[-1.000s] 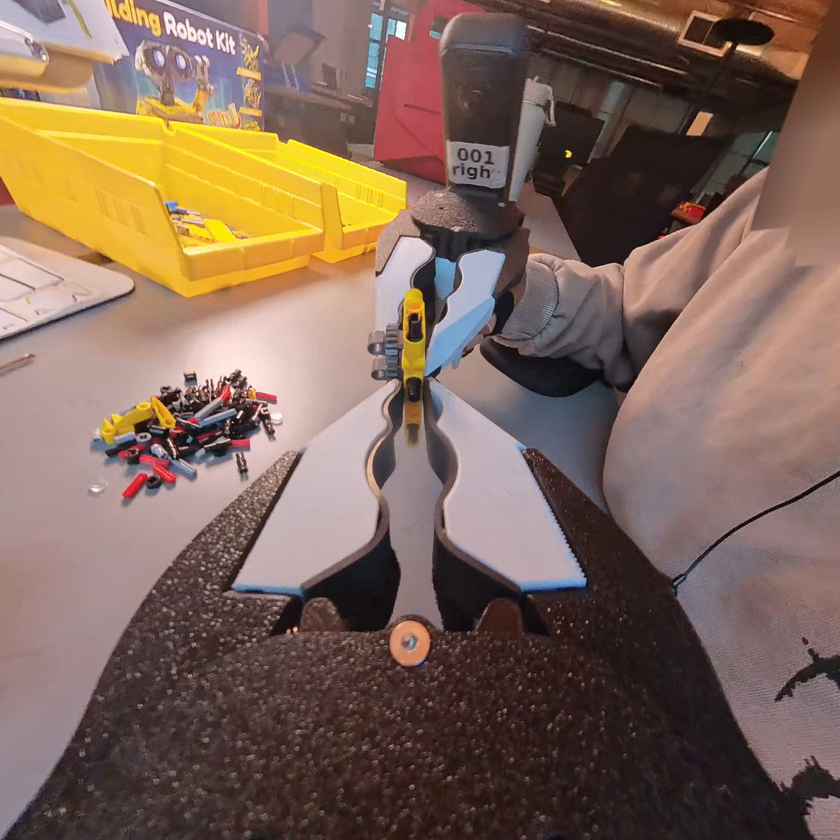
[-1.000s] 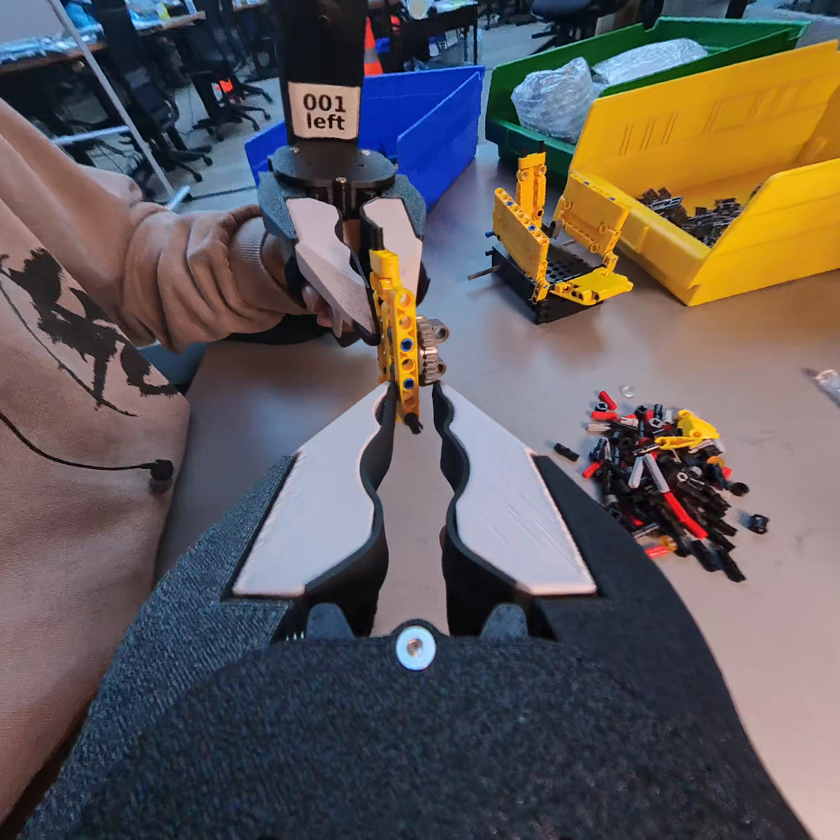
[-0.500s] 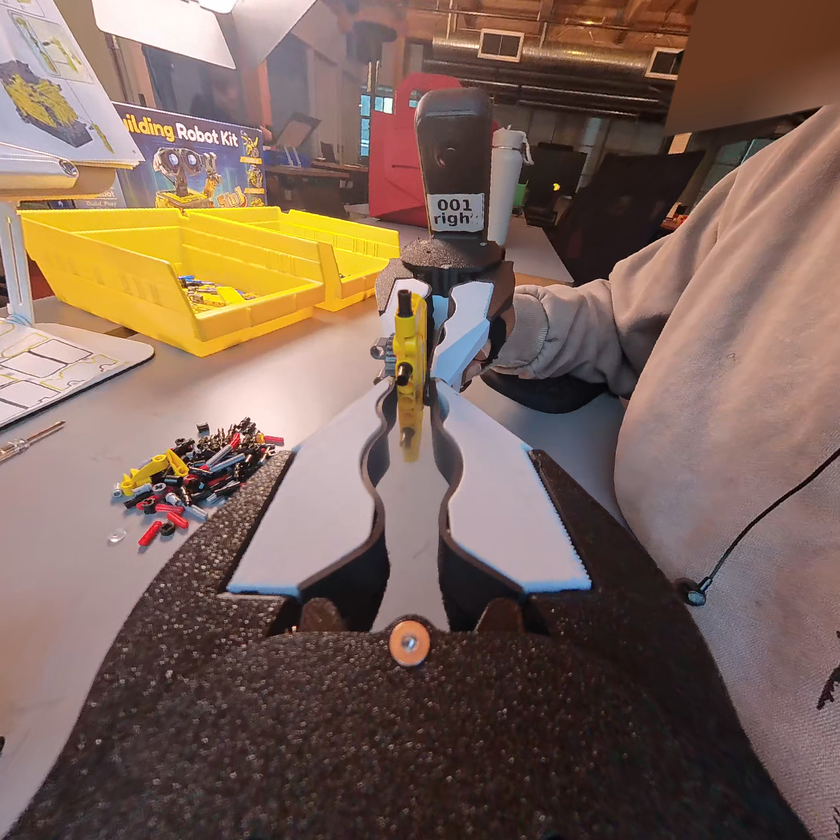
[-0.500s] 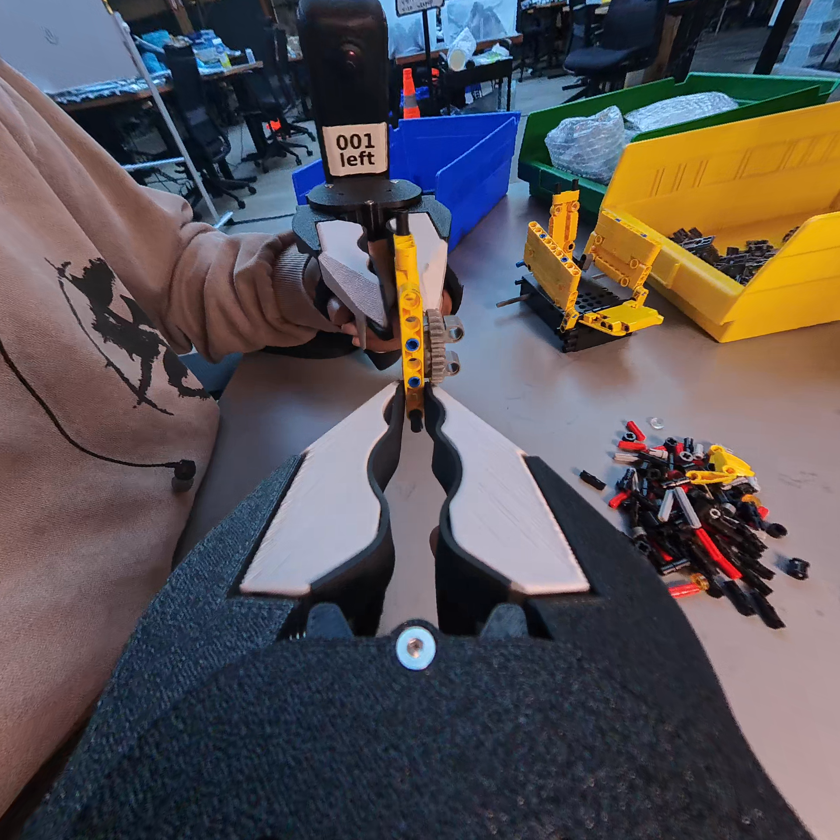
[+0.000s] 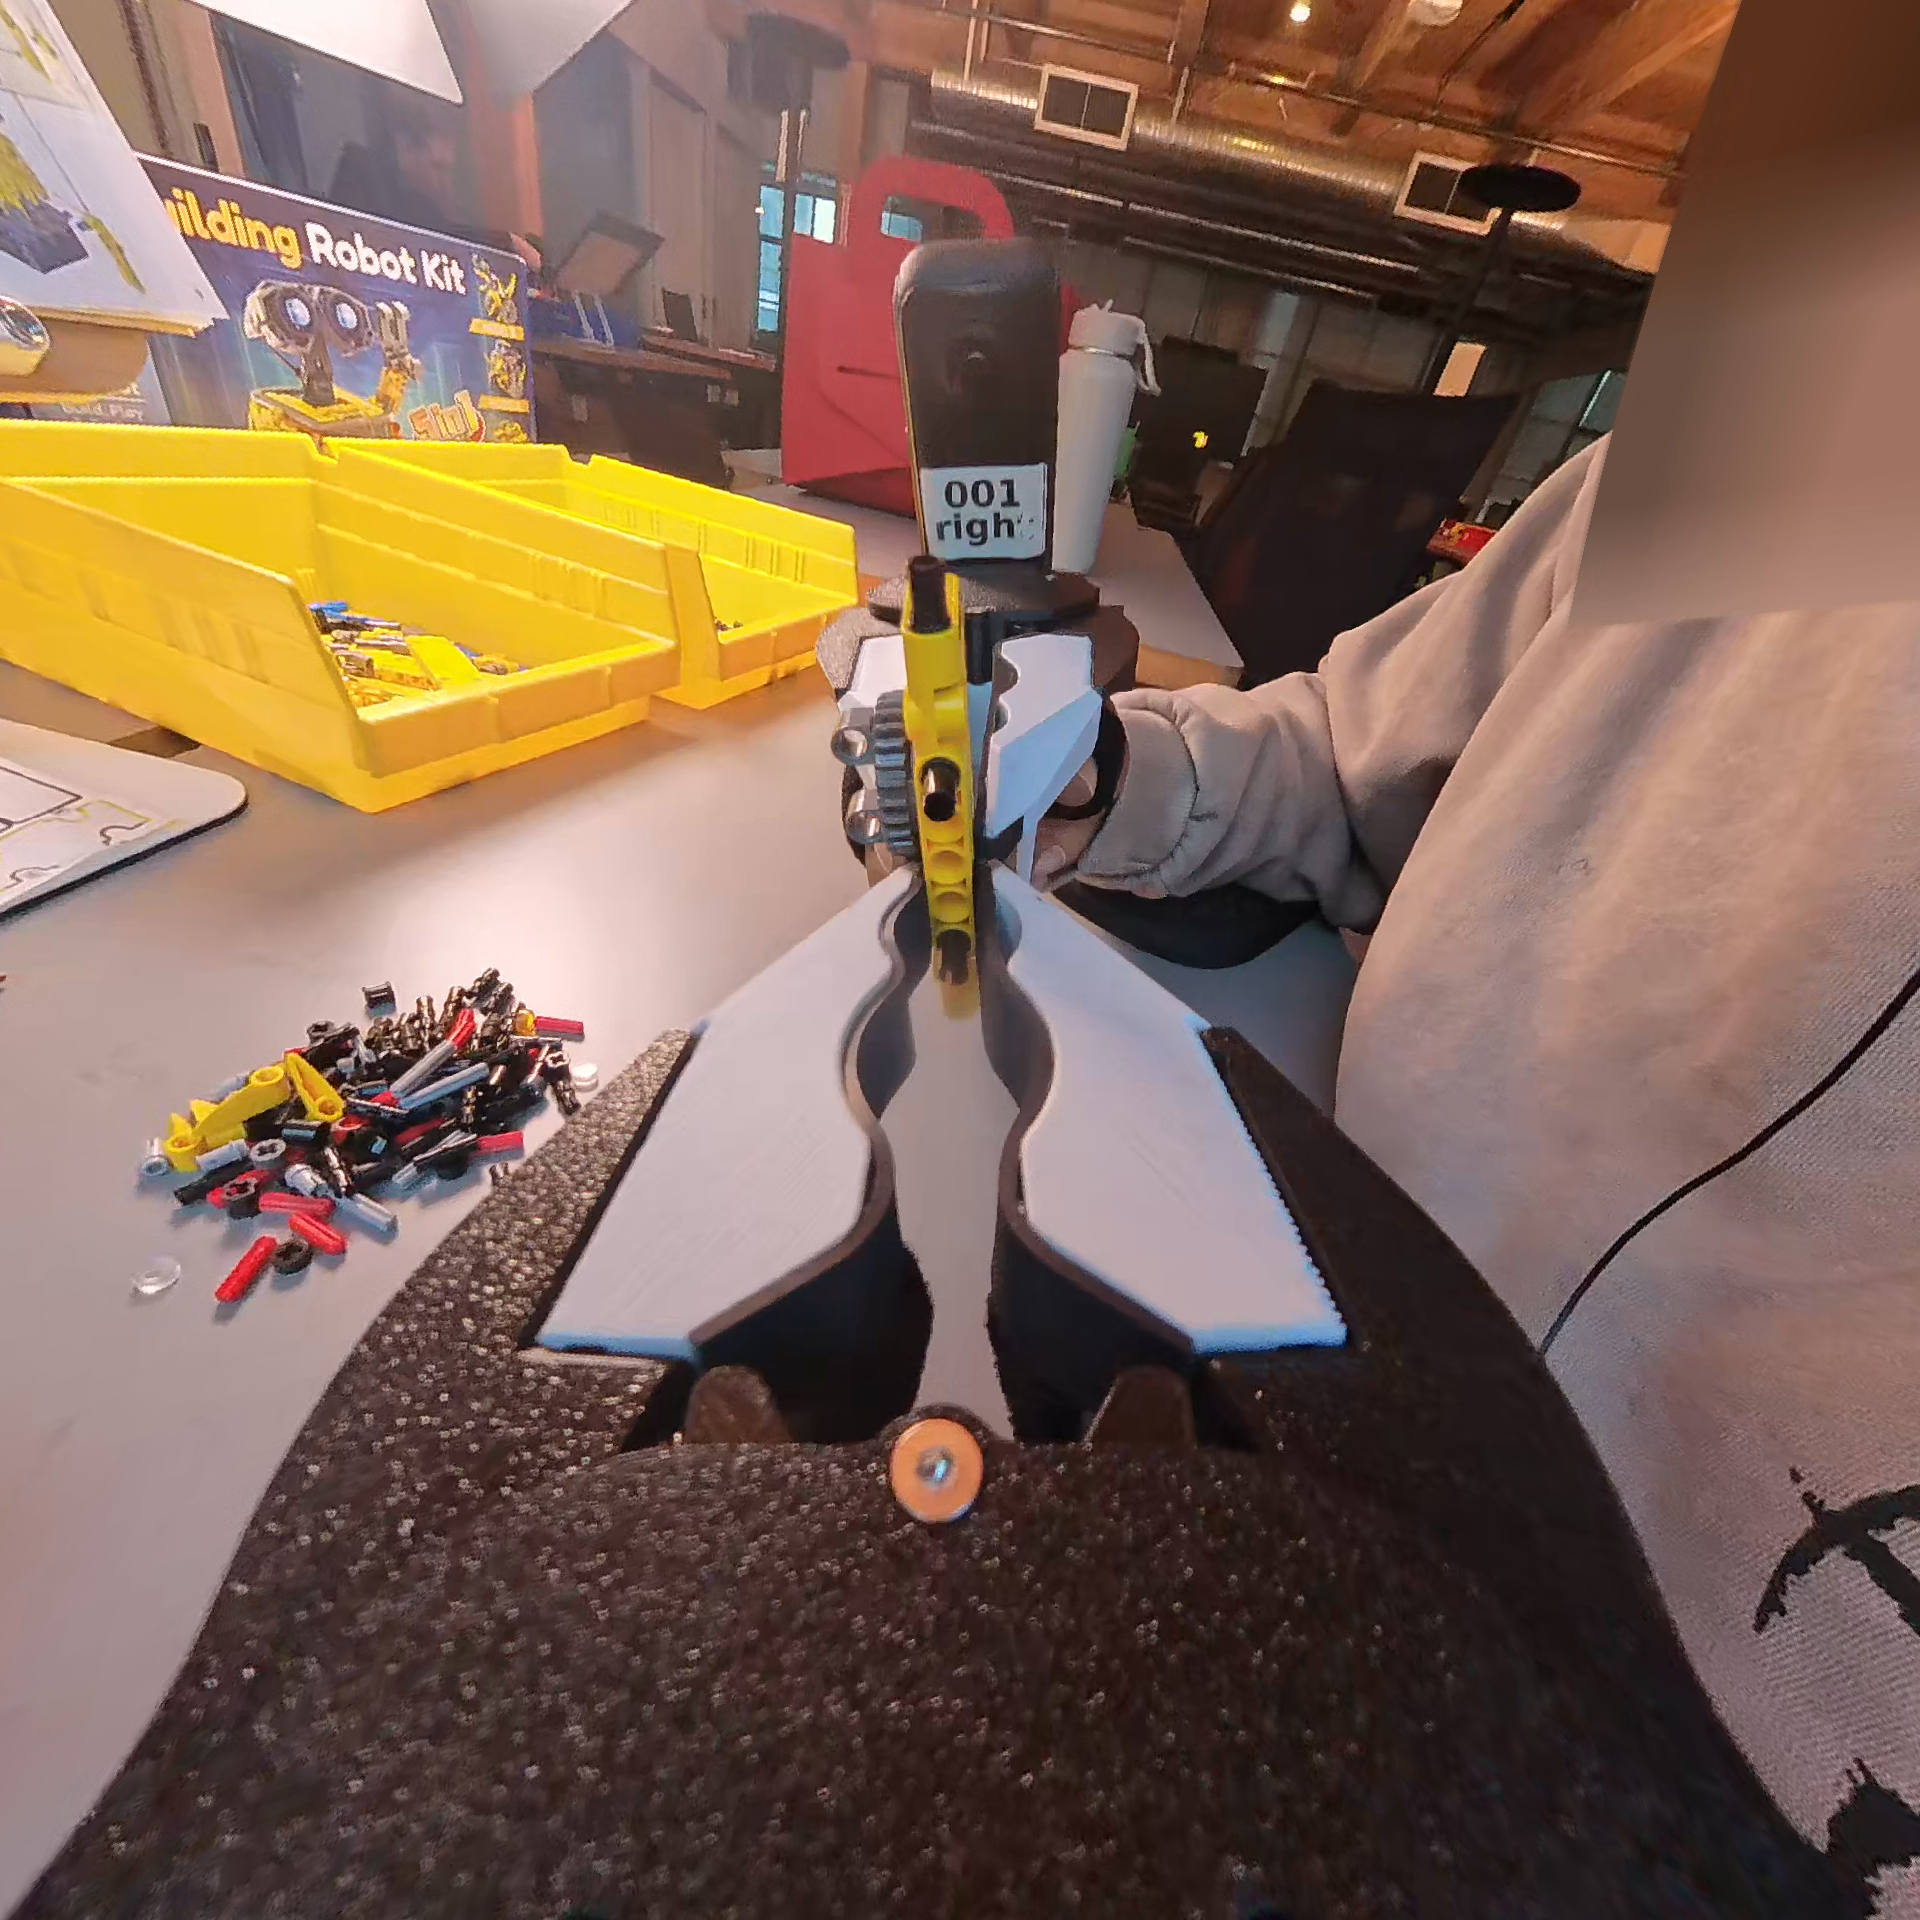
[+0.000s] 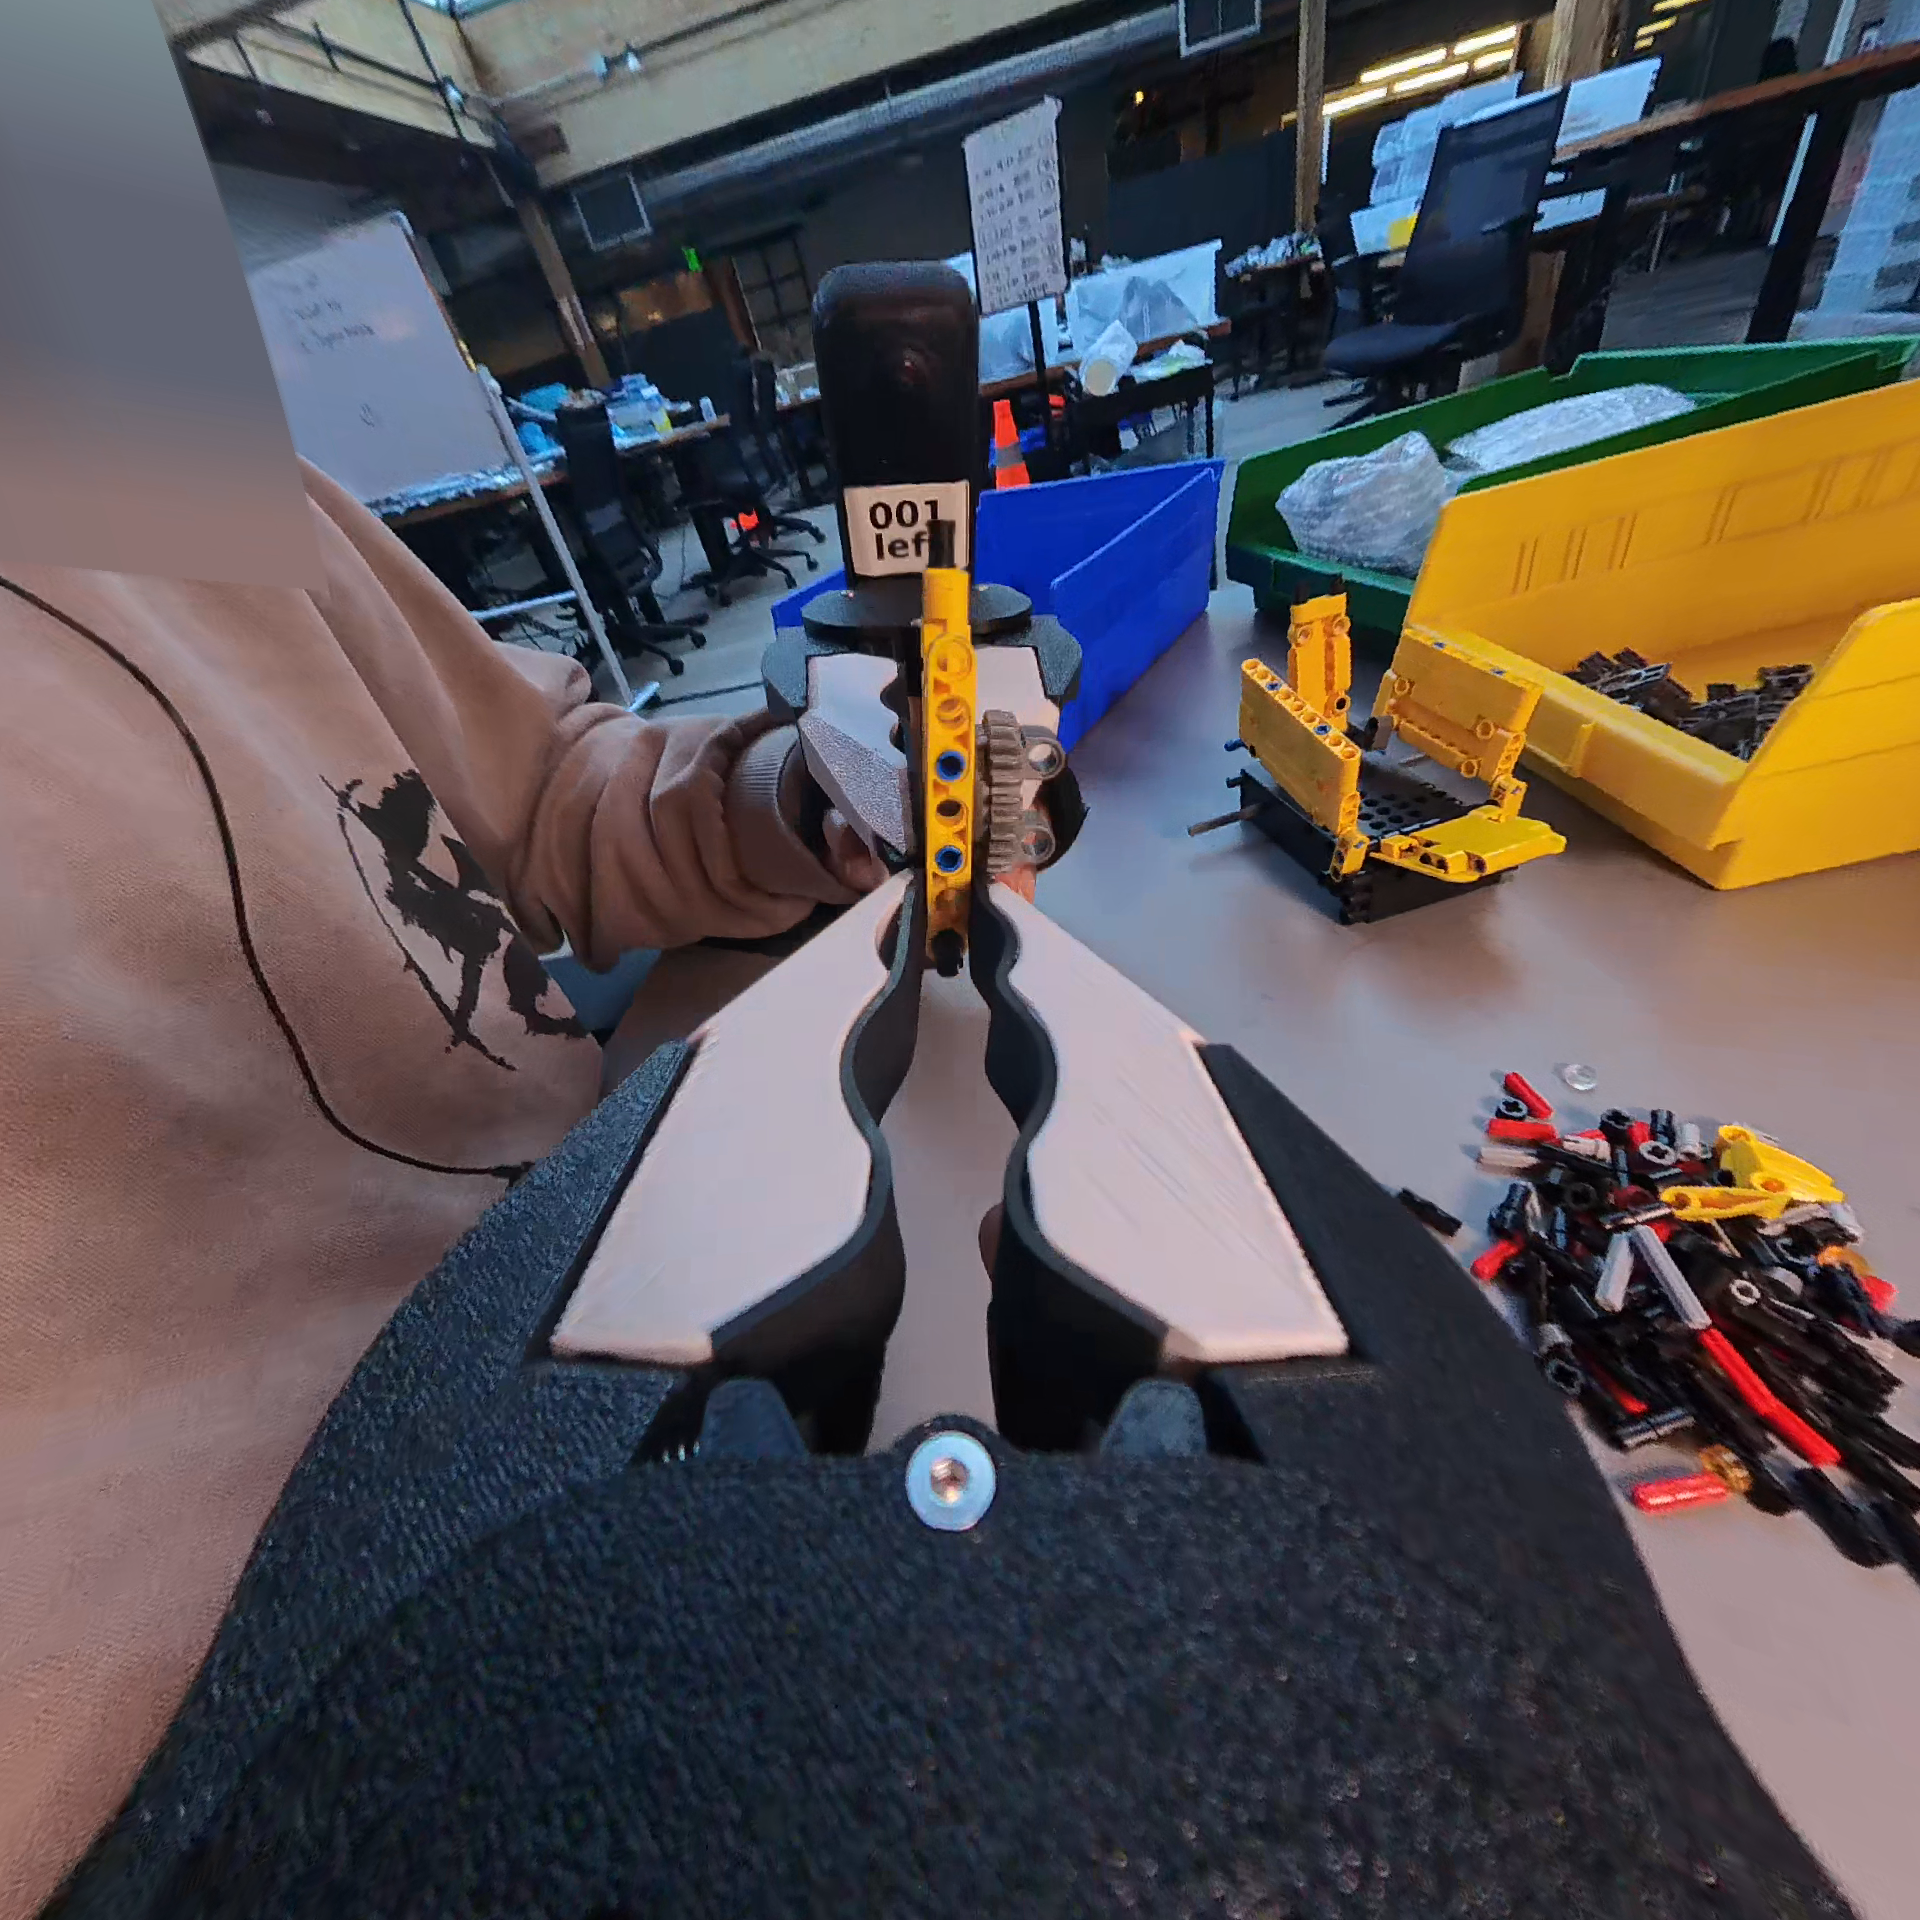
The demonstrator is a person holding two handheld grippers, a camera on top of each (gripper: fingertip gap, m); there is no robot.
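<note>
Beam raised upright, both grippers clamping

Two grippers, the left gripper and the right gripper, met at one yellow beam bearing one grey gear. Two yellow bins, one blue bin and one green bin stood on the table. One pile of small parts lay there, too many to count.
</note>
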